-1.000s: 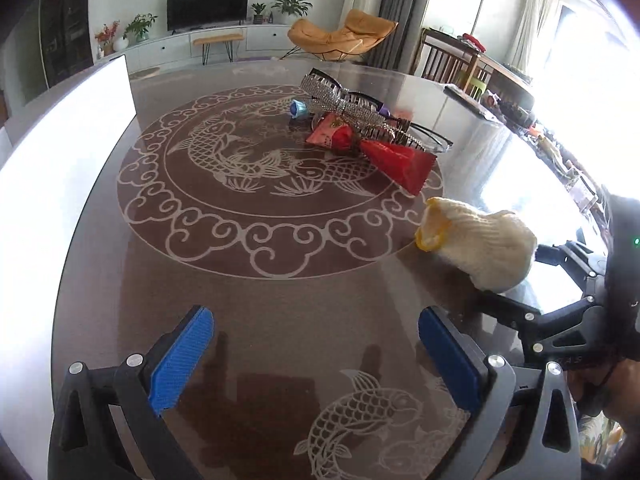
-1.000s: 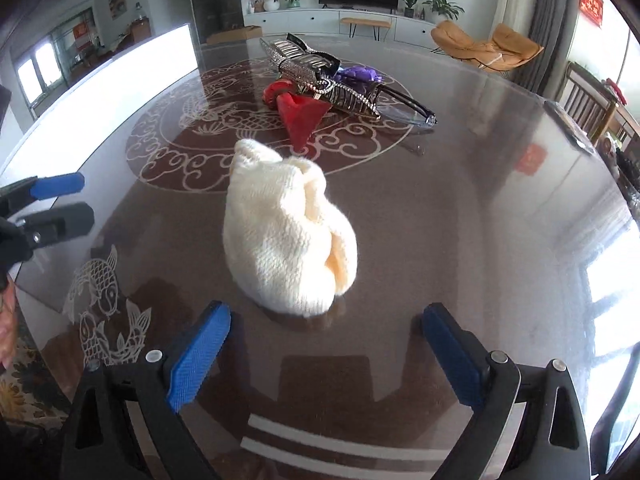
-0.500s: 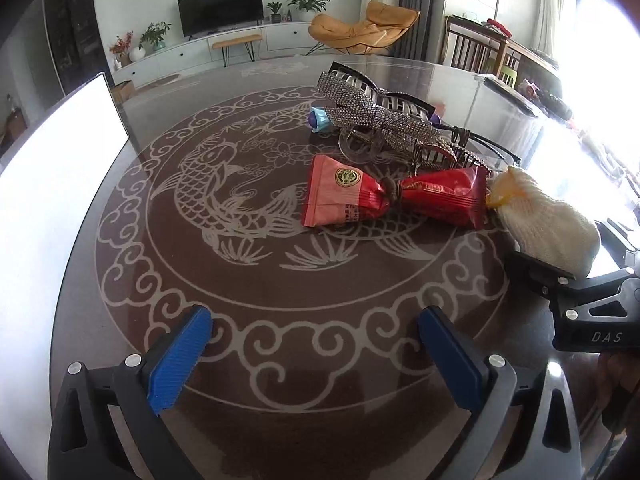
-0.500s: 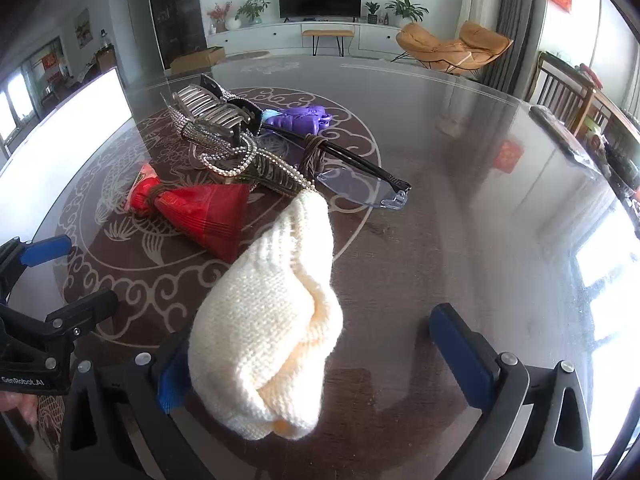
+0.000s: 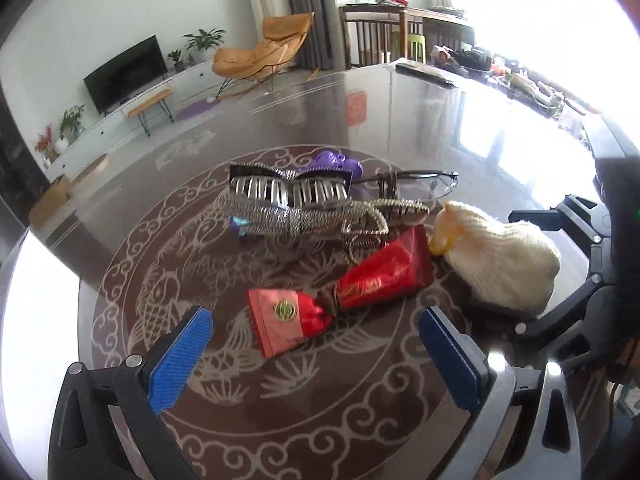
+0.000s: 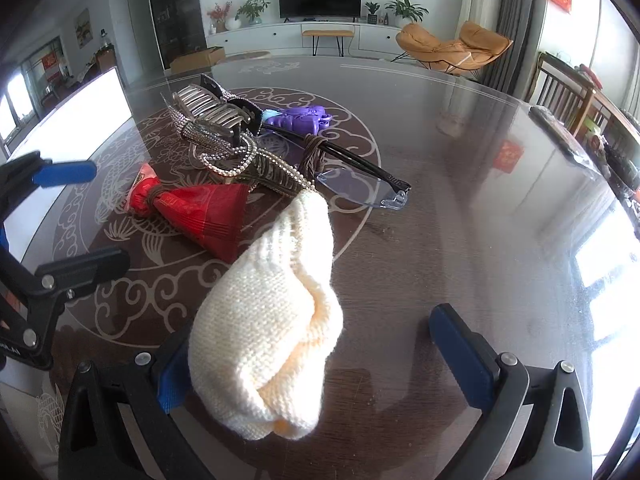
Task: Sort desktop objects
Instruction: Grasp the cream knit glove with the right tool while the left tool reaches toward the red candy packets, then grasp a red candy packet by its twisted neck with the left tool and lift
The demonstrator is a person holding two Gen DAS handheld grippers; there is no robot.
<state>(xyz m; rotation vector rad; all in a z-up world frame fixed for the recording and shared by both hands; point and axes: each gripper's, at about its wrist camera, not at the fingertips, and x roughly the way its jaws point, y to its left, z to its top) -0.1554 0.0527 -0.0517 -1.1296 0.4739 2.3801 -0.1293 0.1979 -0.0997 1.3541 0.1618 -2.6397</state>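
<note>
Little of the sorting looks done, judged from how things lie. Almost everything sits in one tangled cluster on the patterned centre of the bench (image 6: 460, 184).

In the right wrist view, the silver hair claw (image 6: 208, 110) lies at about 11 o'clock of the cluster, with a beaded chain (image 6: 240, 164) looped under it. The purple toy (image 6: 298, 120) sits at 12 o'clock, touching the black-framed glasses (image 6: 360, 176), whose temple runs through a brown hair tie (image 6: 310, 152). The red snack packet (image 6: 204, 212), cinched in the middle by another band, lies at 8 o'clock.

The cream knitted sock (image 6: 272, 340) rests against the left pad of the right tongs (image 6: 320, 364), its toe end reaching up to the chain. The tongs stand wide apart; the sock leans on one pad only, and whether it hangs from that pad or rests on the glass cannot be told.

In the left wrist view, the left tongs (image 5: 316, 356) are also wide open and empty, with the packet's pink end (image 5: 286, 322) between and just ahead of the pads.

No sorted groups and no receiving bin or tray are visible, so nearly all the work seems left: the banded items probably need untangling before each thing goes to its place.
</note>
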